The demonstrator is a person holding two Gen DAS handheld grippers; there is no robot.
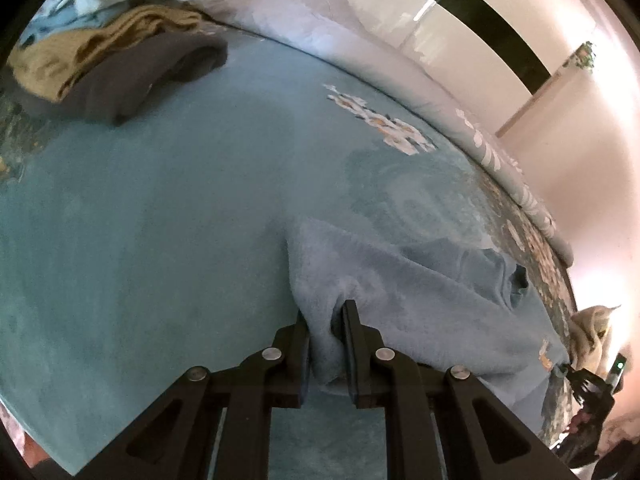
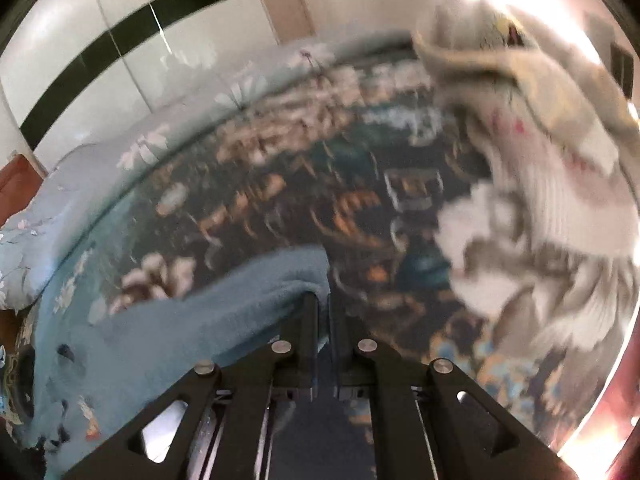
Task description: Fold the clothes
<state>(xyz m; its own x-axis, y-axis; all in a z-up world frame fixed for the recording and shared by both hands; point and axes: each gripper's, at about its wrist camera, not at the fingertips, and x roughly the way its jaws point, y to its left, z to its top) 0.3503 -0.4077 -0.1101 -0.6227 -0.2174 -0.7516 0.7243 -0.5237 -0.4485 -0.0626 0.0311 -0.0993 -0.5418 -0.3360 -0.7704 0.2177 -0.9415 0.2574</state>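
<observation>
Fuzzy light-blue garment (image 1: 420, 304) pinched by both grippers, left (image 1: 325, 320) and right (image 2: 324, 304), mid-fold; next, probably lay it flat on the teal bedspread (image 1: 160, 220).

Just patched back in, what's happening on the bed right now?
A person is folding a light blue fleecy garment on the teal floral bedspread, with a two-finger tool in each hand. The left tool is clamped on a bunched fold of it. The right tool is shut at another edge of the same garment, where the blurred view hides the contact. A pile of mustard, brown and pale clothes sits at the far side.
</observation>
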